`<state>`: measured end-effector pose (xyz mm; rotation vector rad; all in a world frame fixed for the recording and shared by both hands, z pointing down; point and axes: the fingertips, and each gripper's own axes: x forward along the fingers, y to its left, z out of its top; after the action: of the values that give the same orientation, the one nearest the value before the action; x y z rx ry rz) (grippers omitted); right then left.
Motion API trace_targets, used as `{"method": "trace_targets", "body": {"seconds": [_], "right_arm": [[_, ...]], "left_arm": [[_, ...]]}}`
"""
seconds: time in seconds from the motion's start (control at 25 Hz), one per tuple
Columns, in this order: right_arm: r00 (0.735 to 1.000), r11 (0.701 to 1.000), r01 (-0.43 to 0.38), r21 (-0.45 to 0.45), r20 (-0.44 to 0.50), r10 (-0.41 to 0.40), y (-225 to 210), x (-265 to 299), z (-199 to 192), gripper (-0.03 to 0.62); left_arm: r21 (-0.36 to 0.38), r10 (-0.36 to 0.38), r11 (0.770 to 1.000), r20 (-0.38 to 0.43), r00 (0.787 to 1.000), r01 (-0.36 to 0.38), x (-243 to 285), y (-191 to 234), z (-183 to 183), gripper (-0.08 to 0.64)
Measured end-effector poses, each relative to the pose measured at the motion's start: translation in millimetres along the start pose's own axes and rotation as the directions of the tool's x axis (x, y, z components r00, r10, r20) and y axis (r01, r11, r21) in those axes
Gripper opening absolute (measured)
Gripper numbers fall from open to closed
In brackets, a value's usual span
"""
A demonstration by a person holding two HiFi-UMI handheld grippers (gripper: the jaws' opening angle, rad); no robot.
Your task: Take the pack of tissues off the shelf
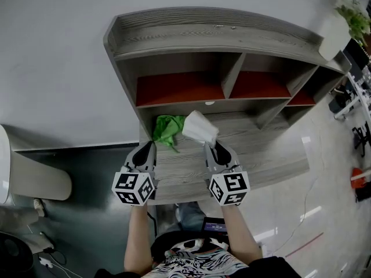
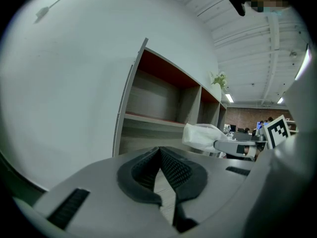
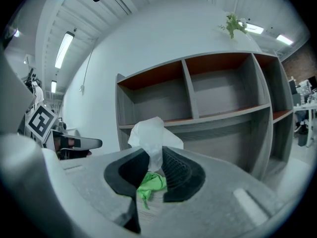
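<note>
Two grippers hover over the wide lower ledge of the shelf. The right gripper is clamped on the white tissue pack, held in the air over the ledge's middle. The left gripper has its jaws together, empty. A green cloth lies near the ledge's back left corner.

Plain white wall, a grey wood-grain shelf unit with red-lined upper compartments standing against it; small green potted plant on its top, right end. Glossy pale floor to the right, darker grey-green floor to the left. White ribbed ceiling overhead, long strip lamps lit
</note>
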<state>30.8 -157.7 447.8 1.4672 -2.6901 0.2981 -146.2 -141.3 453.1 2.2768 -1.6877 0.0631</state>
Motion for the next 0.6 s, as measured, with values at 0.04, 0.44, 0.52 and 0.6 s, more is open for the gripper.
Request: {"method": "trace_targets", "body": {"seconds": [0.04, 0.44, 0.52, 0.6], "right_arm": [[1.000, 1.000, 0.003, 0.003, -0.006, -0.003, -1, 0, -4, 0.075], [0.996, 0.999, 0.028, -0.038, -0.079, -0.031, -7, -5, -45, 0.075], [0.995, 0.999, 0.029, -0.033, -0.092, -0.032, -9, -4, -53, 0.075], [0.994, 0.999, 0.033, -0.026, -0.105, -0.036, -10, -5, -61, 0.075]], "left_arm": [[0.003, 0.000, 1.000, -0.006, 1.000, 0.000, 1, 1, -3, 0.006], [0.033, -0.008, 0.999, -0.079, 0.997, 0.010, 11, 2, -39, 0.006], [0.044, -0.010, 0.999, -0.089, 0.996, 0.014, 14, 2, -44, 0.006], [0.049, -0.016, 0.999, -0.100, 0.995, 0.021, 17, 2, -49, 0.006]]}}
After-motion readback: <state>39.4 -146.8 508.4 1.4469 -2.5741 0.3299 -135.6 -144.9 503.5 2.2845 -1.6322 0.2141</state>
